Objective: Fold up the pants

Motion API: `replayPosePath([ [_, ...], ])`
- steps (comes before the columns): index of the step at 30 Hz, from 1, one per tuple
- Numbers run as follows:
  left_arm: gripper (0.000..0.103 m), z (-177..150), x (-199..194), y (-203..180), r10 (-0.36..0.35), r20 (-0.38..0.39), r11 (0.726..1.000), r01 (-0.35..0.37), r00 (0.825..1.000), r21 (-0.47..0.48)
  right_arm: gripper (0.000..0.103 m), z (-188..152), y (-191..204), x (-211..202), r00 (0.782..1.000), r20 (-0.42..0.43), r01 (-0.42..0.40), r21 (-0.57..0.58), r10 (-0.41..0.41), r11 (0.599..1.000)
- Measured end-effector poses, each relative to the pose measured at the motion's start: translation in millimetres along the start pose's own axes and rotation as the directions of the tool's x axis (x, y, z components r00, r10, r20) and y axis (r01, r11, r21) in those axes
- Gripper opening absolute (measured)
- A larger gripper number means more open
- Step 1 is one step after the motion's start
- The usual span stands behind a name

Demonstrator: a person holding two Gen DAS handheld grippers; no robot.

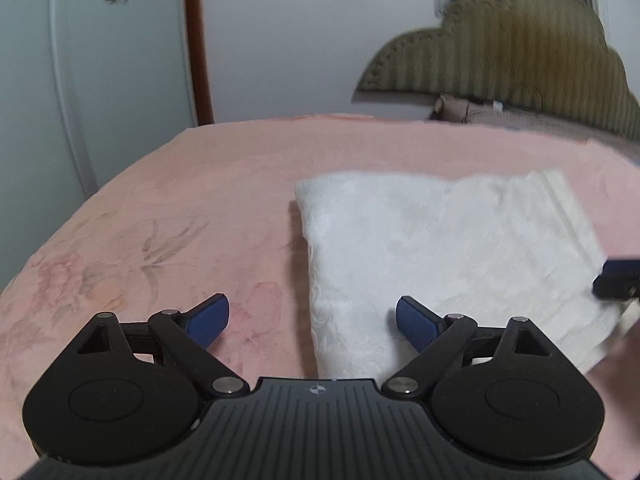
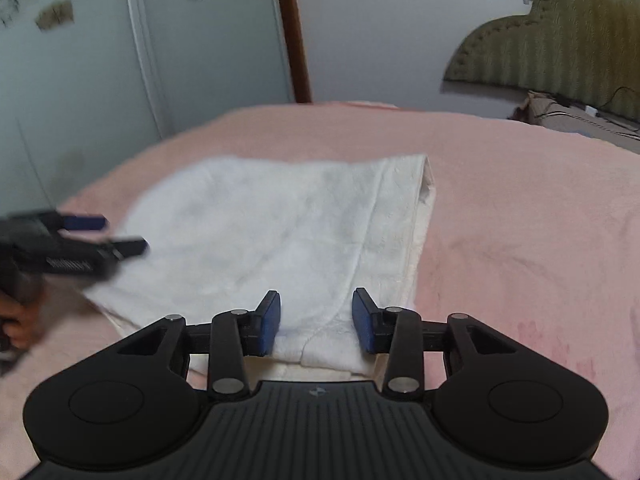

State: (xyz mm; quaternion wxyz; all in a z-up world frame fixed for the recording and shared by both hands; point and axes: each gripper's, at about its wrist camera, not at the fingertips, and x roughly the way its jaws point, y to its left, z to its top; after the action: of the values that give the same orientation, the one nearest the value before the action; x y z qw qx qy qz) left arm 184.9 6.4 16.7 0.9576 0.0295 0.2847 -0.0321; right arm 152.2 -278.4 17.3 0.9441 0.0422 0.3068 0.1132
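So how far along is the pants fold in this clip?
Mostly done: the white pants lie as a compact, layered rectangle on the pink bedspread. Nothing is in hand; the left gripper and right gripper are both open, over the near edge. Whether another fold is left, I can't tell.

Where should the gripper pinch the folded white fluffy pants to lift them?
Probably the folded white fluffy pants are best pinched at the near edge, where the stacked layers end between the right gripper fingers. Come in low from the near side, along the pink bedspread, so both fingers straddle every layer. The open left gripper could take the left edge likewise.
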Motion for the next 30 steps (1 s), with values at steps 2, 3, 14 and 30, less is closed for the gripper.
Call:
replayPosePath([
  [2,0.095,-2,-20,1,-0.016,0.039,1.000,0.017,0.999,-0.013,0.041,0,10,-16,0.998,0.047,-0.033,0.027,0.031,0.999],
  [3,0.097,-5,-27,-2,-0.021,0.048,1.000,0.022,0.999,-0.019,0.041,-2,15,-23,0.996,0.066,-0.060,0.027,0.059,0.998],
  [14,0.098,-56,-60,-29,-0.096,-0.043,0.995,0.094,0.994,-0.041,0.045,-25,40,-35,0.998,0.047,-0.056,0.101,0.051,0.993],
  [30,0.103,-81,-52,-44,-0.011,-0.090,1.000,0.010,0.996,-0.015,0.100,-78,98,-59,0.988,0.046,0.145,0.102,-0.151,0.984],
])
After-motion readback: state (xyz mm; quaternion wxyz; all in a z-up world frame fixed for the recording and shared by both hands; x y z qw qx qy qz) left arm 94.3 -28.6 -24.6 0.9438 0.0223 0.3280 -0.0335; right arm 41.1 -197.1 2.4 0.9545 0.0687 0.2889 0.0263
